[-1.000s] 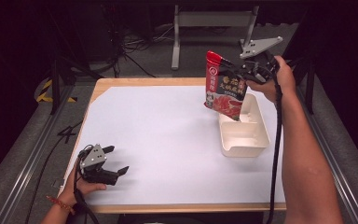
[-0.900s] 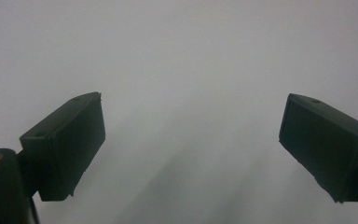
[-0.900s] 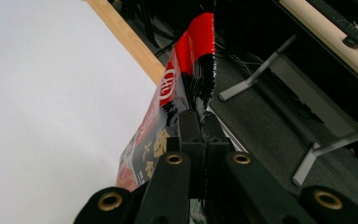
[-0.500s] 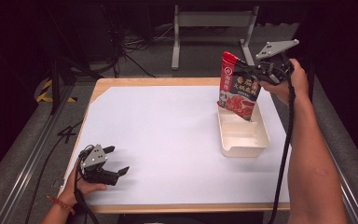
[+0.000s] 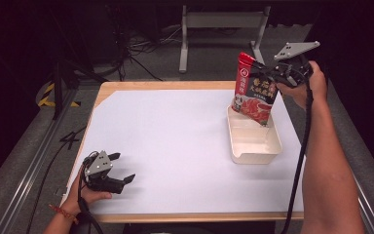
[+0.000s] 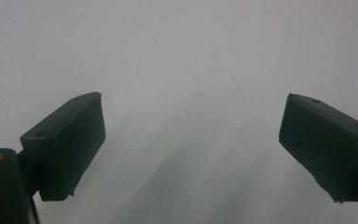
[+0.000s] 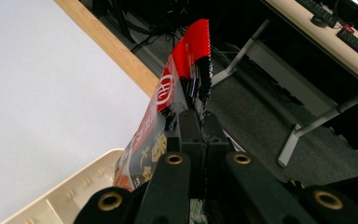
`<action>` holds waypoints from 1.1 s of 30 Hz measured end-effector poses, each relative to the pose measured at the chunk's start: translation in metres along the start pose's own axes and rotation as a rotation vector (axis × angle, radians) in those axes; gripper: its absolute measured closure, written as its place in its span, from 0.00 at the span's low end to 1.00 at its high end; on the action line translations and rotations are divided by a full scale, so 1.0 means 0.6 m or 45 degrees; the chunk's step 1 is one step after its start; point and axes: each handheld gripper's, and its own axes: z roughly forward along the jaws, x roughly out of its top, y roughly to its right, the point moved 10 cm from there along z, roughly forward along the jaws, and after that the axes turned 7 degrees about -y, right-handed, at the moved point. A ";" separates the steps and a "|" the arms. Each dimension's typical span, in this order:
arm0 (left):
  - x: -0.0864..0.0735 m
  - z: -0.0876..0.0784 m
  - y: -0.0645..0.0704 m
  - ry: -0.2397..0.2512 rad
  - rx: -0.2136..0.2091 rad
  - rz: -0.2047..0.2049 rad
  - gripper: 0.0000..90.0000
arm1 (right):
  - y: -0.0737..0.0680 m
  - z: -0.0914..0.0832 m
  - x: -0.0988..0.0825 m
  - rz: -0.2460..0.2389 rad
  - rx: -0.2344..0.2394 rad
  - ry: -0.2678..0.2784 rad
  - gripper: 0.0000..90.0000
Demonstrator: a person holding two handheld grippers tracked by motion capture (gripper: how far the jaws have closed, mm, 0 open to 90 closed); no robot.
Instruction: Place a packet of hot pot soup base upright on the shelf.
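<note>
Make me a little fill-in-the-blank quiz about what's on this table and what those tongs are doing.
The right tongs grip a red ____.
The pouch hangs over a cream ____.
The tray lies on a ____ sheet.
The left tongs, low by the table's near edge, stand ____.

Missing words: pouch; tray; white; open

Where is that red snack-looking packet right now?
In the high view the red packet hangs at the table's far right, pinched near its top by the right gripper, its lower end over the far end of the cream tray.
</note>
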 end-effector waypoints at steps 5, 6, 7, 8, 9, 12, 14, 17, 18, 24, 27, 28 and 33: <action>0.000 -0.001 0.000 0.003 -0.002 -0.002 0.09 | -0.012 0.017 -0.014 -0.010 0.031 -0.007 1.00; 0.000 -0.001 0.000 0.001 -0.002 -0.002 0.09 | -0.012 0.017 -0.014 -0.010 0.031 -0.007 1.00; 0.000 0.000 0.000 -0.002 -0.001 0.000 0.09 | -0.015 0.019 -0.017 -0.005 0.045 -0.010 1.00; 0.000 0.000 0.000 0.000 -0.002 0.001 0.09 | -0.021 0.027 -0.023 -0.014 0.048 -0.021 1.00; 0.000 0.000 0.000 0.002 -0.002 0.000 0.09 | -0.021 0.027 -0.023 -0.014 0.048 -0.021 1.00; 0.000 -0.001 0.000 0.001 -0.002 0.000 0.09 | -0.027 0.037 -0.034 -0.010 0.062 -0.031 1.00; 0.000 -0.001 0.000 0.002 -0.001 -0.001 0.09 | -0.030 0.040 -0.039 0.006 0.073 -0.027 1.00; 0.000 -0.001 0.000 0.002 -0.001 -0.001 0.09 | -0.030 0.042 -0.046 0.038 0.086 -0.014 1.00; 0.000 -0.001 0.000 0.002 -0.001 -0.001 0.09 | -0.029 0.041 -0.048 0.038 0.082 -0.010 1.00; 0.000 0.000 0.000 -0.001 0.000 -0.001 0.09 | -0.028 0.043 -0.060 0.071 0.089 -0.008 0.99; 0.000 0.000 0.001 0.000 -0.001 0.000 0.09 | -0.027 0.043 -0.064 0.084 0.089 -0.006 0.99; 0.000 0.000 0.001 0.000 -0.001 0.000 0.09 | -0.025 0.044 -0.067 0.089 0.082 -0.011 0.99; 0.001 0.000 0.000 0.004 0.004 -0.004 0.09 | -0.024 0.044 -0.073 0.096 0.077 -0.017 0.99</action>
